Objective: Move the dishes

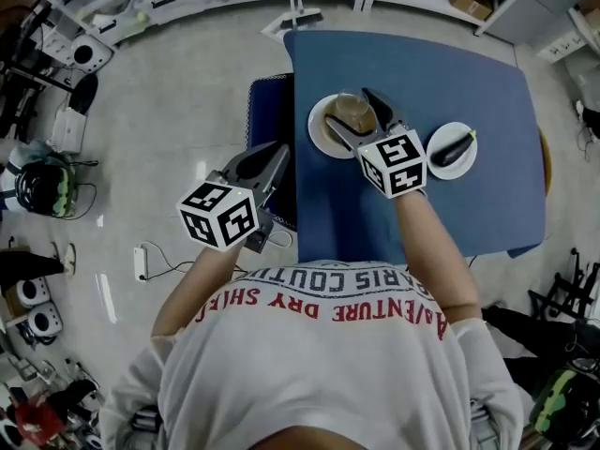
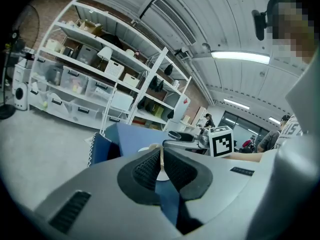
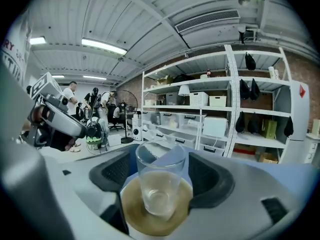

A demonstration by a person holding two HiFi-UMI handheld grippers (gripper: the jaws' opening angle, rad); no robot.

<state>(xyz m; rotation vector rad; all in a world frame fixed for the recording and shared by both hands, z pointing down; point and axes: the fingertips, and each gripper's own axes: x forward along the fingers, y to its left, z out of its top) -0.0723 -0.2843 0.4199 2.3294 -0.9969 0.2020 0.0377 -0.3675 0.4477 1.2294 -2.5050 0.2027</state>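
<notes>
A clear glass stands on a brown saucer, which rests on a white plate on the blue table. My right gripper is open with a jaw on each side of the glass; the right gripper view shows a gap at the left pad. A smaller white plate to the right holds a dark eggplant. My left gripper hangs shut and empty by the table's left edge, its pads nearly touching.
A dark blue cushion lies against the table's left side. White storage shelves line the far wall. Helmets, boxes and cables litter the floor on the left. People stand in the background.
</notes>
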